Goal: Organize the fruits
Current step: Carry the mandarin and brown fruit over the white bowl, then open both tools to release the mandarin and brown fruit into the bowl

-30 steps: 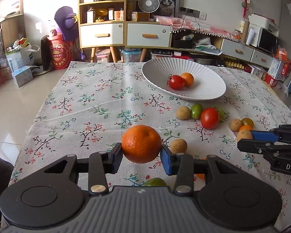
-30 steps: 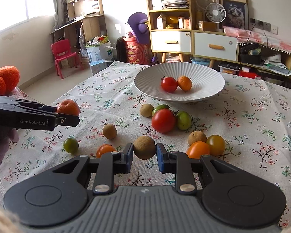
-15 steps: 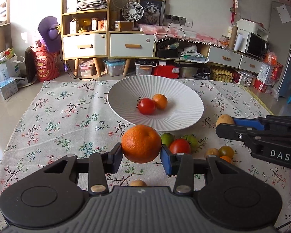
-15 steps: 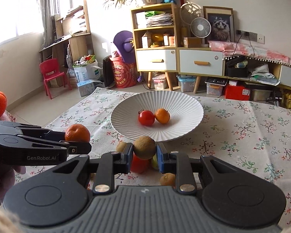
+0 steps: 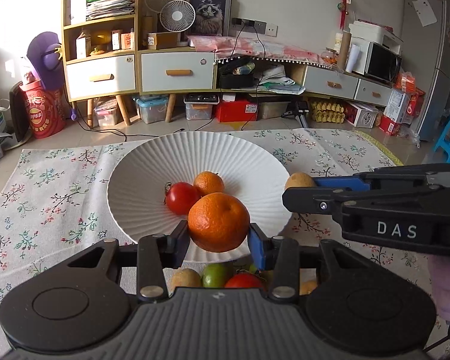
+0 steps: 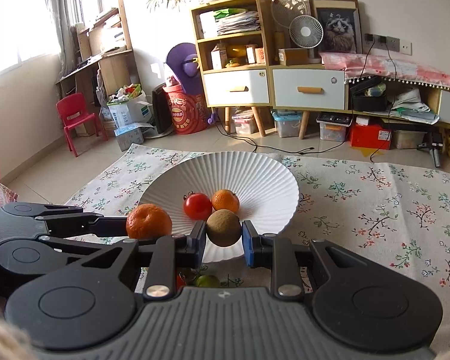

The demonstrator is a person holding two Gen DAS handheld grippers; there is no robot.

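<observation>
Looking across a counter (image 5: 60,186) draped in a floral cloth (image 6: 375,210), with a ribbed white bowl (image 5: 153,180) sitting mid-surface. Behind it, tiled floor, a yellow-framed shelf unit (image 5: 102,39) with white drawers, two small fans, a framed cat picture (image 5: 208,9), storage boxes underneath, a microwave (image 5: 381,60) far right. Red child's chair (image 6: 75,120) by the window side in the right wrist view.

Inside the bowl: a red tomato (image 5: 181,198) touching a small orange (image 5: 208,182). Just in front of the bowl's near rim on the cloth, partly hidden by the claw body: a lime (image 5: 216,274), a second tomato (image 5: 243,280) and a tan fruit (image 5: 184,277).

Left claw (image 5: 219,234) clamped on a large orange (image 5: 219,222), pads pressed against both sides, fruit held aloft over the bowl's near edge. Same orange showing at the tip of that claw in the right wrist view (image 6: 148,221), beside the bowl's left rim.

Right claw (image 6: 223,238) squeezed onto a brown kiwi-like fruit (image 6: 223,227), narrower spread than the left, fruit pinched between the blue pads and hanging above the bowl's near rim, close to the tomato and small orange. From the left wrist view, right claw reaching in from the right with the tan fruit at its tip, by the bowl's right rim.
</observation>
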